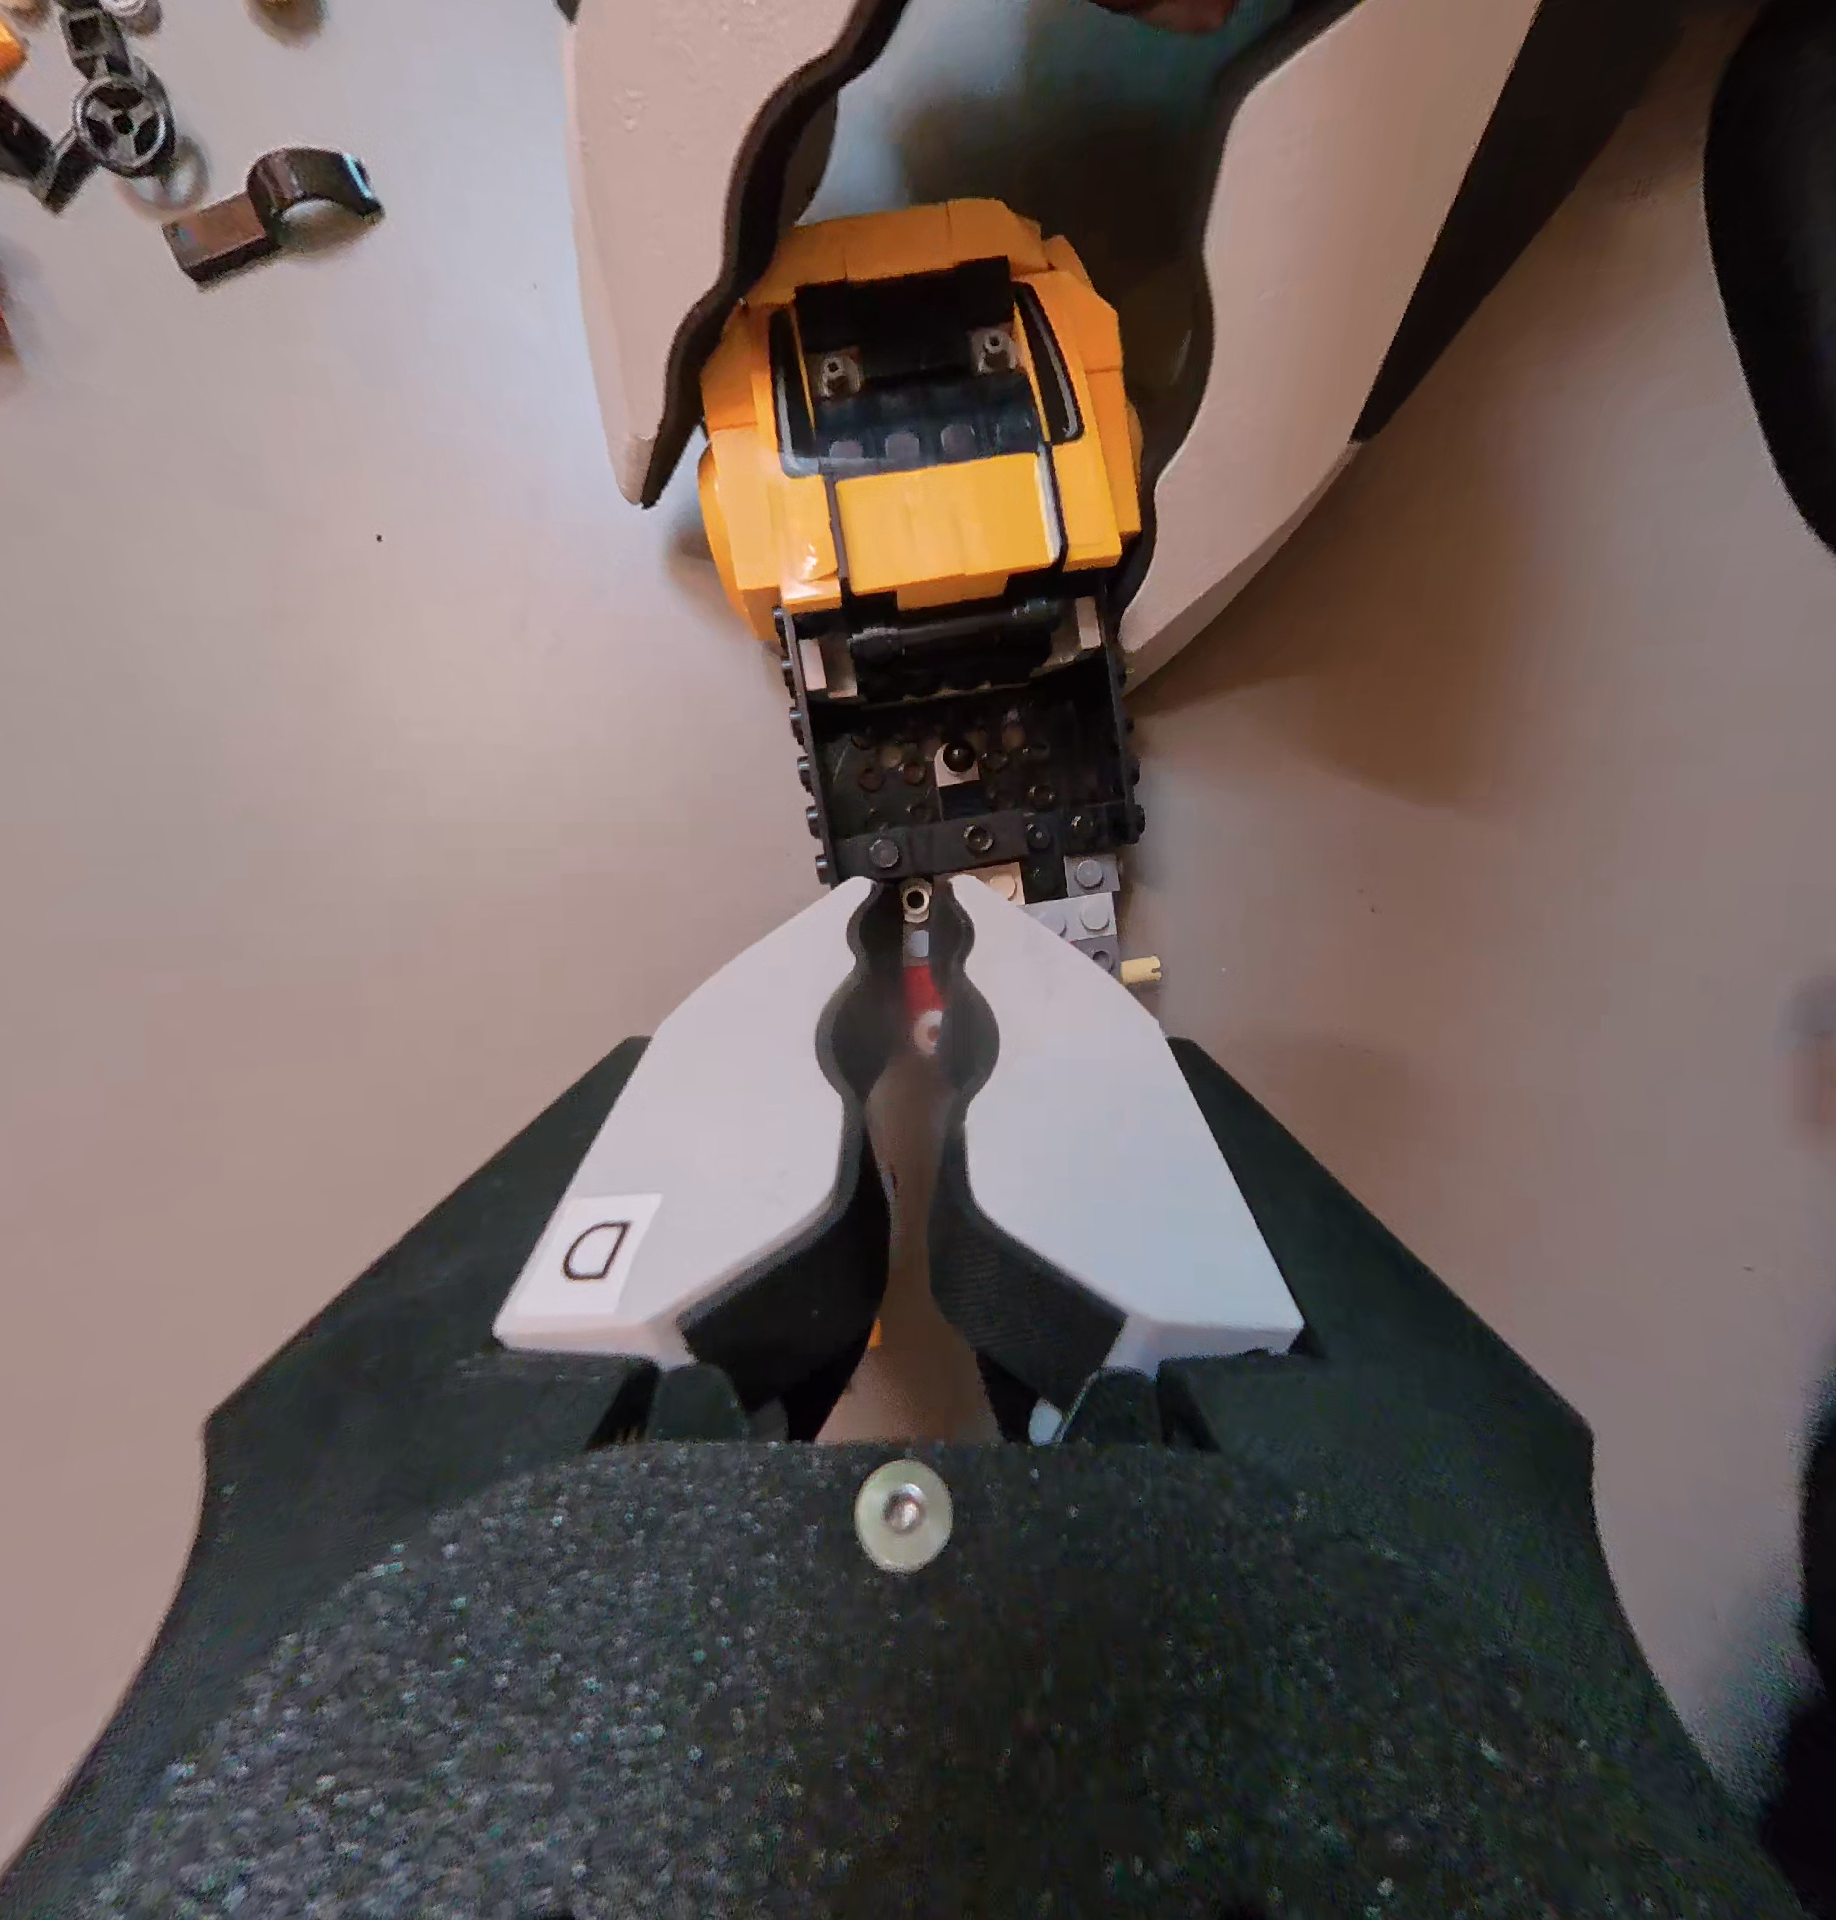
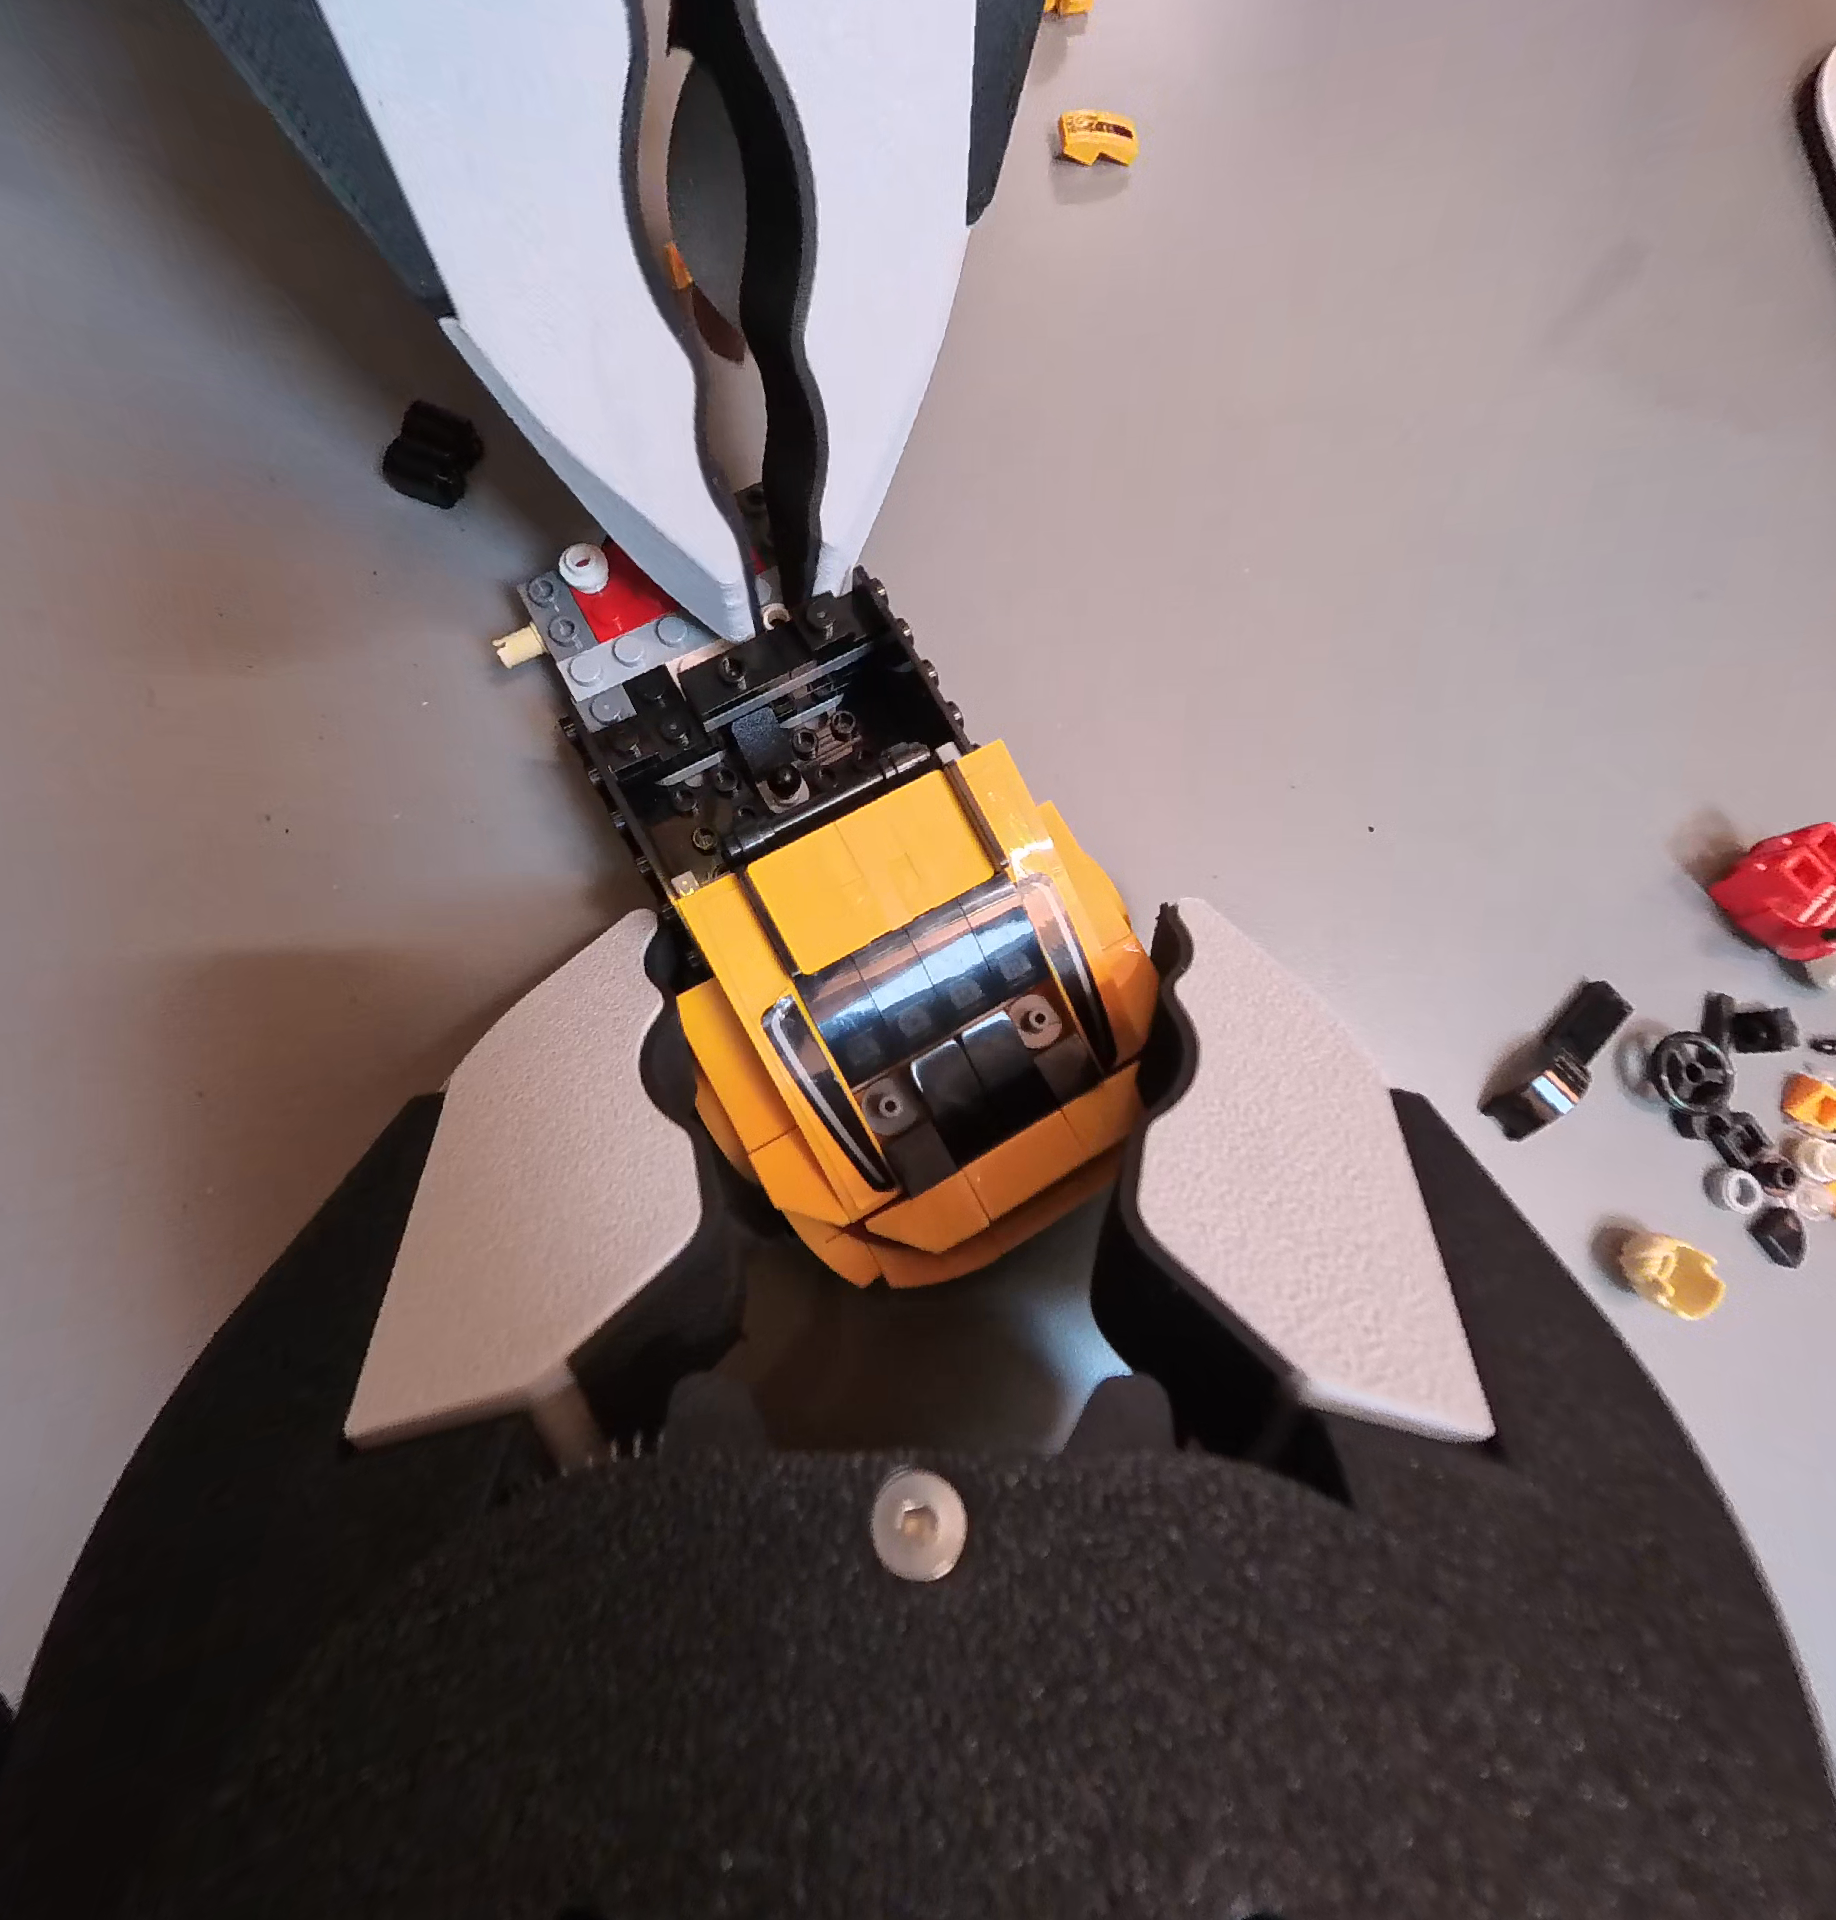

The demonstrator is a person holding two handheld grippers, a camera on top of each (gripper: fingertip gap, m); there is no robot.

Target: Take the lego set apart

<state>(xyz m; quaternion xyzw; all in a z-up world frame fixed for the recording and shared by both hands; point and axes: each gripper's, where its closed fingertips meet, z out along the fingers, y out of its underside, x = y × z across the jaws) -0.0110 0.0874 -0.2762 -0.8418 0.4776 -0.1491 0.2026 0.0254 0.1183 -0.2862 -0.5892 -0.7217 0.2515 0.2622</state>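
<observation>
Your right tool (image 2: 909,1049) straddles the orange cab end of the lego car (image 2: 893,997), which sits on the grey desk (image 2: 1309,623); its fingers (image 2: 540,1143) lie against both flanks, so it looks clamped on the car as an anchor. Your left tool (image 1: 911,914) has its fingers nearly together at the stripped black chassis end, pinched on a small piece by the rear black plate (image 1: 955,847); exactly which piece I cannot tell. Hold the right side firm and low against the desk. Peel the left piece upward with a slight rocking tilt rather than a straight pull, so the studs release one edge first. Loose parts (image 2: 1714,1101) lie well apart; drop the freed piece there.
</observation>
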